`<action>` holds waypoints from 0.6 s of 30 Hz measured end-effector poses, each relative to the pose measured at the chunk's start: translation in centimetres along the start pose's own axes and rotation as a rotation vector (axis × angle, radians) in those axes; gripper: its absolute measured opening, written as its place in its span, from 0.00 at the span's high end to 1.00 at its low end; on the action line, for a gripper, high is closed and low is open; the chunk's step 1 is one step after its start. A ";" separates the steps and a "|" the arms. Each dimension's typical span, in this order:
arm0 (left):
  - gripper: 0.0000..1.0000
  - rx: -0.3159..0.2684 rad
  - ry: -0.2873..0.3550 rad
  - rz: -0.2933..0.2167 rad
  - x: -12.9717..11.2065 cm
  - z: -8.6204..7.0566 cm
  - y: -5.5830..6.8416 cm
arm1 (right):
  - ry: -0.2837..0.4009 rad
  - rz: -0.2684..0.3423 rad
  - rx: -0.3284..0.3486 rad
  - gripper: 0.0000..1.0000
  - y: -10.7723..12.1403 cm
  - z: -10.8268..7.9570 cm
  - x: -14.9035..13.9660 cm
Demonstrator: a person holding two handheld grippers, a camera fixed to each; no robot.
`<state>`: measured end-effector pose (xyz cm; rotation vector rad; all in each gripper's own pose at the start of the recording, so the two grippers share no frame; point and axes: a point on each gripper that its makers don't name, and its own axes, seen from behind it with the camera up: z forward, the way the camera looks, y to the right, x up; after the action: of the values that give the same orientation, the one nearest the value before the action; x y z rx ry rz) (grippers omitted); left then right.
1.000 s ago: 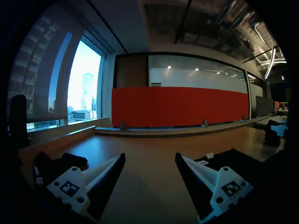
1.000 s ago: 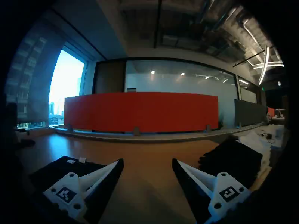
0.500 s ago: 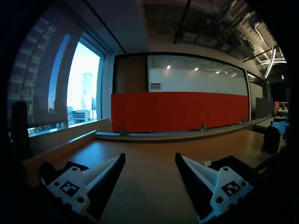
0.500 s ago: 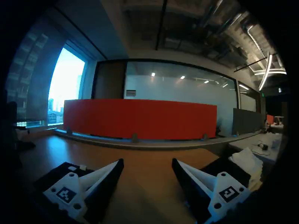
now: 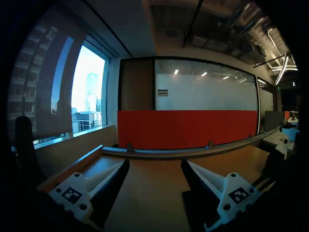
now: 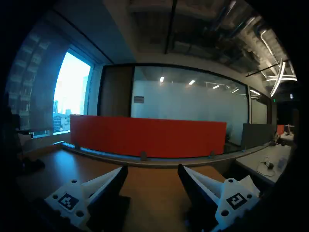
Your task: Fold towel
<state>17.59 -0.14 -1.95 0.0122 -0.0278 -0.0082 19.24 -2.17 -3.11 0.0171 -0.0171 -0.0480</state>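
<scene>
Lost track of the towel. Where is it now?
The black towel lies on the wooden desk, low right in the left gripper view, beside the left claw.

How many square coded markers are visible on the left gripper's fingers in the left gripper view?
2. One marker sits on the left gripper's left-hand finger, the other marker on its right-hand finger. Other faces are unseen.

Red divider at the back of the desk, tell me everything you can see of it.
The red divider is a long, flat, matte panel, even in colour; its material can't be told. It stands upright along the far edge of the wooden desk, held at its foot by small grey brackets. A frosted glass wall rises behind it, and a grey panel follows at its right end.
</scene>
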 end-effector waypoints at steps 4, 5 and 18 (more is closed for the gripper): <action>0.01 0.002 0.002 -0.008 2.5 -0.1 0.0 | -0.004 0.009 0.009 0.00 -0.1 -0.4 1.9; 0.01 0.003 0.003 -0.008 3.0 -0.1 0.0 | -0.005 0.010 0.012 0.00 -0.1 -0.4 2.2; 0.01 -0.021 -0.015 0.006 4.7 0.6 0.7 | -0.003 -0.007 0.056 0.00 -1.2 0.3 4.3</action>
<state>22.28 0.55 -1.20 -0.0090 -0.0432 -0.0030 23.49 -3.55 -2.79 0.0729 -0.0214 -0.0544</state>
